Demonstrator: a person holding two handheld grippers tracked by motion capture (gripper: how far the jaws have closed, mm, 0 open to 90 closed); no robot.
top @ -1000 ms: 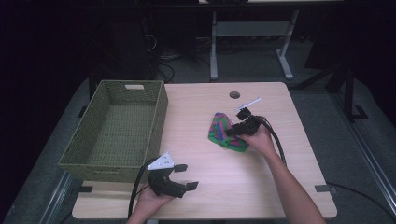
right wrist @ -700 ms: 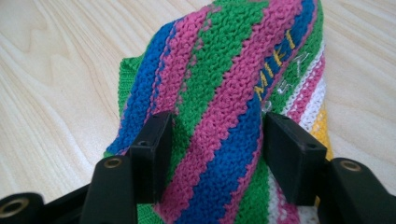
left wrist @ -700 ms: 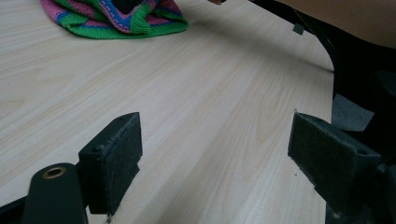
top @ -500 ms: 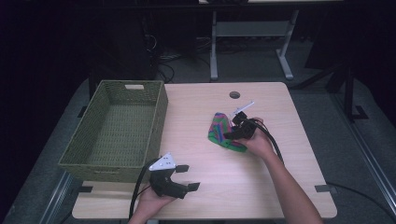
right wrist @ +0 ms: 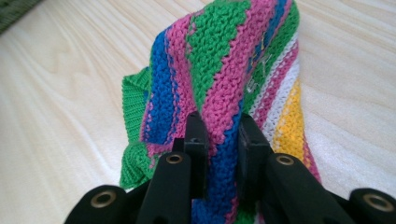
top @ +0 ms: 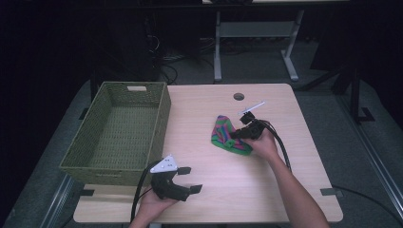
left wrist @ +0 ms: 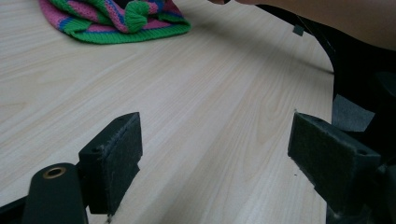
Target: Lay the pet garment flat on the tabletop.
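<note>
Pinching a raised fold of the knitted cloth, your right gripper has just been closing, and its jaws now clamp the wool between them. That cloth lies mid-table, its long axis running near-right to far-left. Your basket sits to its left. Your left gripper, jaws apart and empty, waits at the near edge.

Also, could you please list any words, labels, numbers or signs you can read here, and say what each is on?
None: no readable text on the striped knitted cloth, the green woven basket, the light wooden table, or either black claw.
</note>
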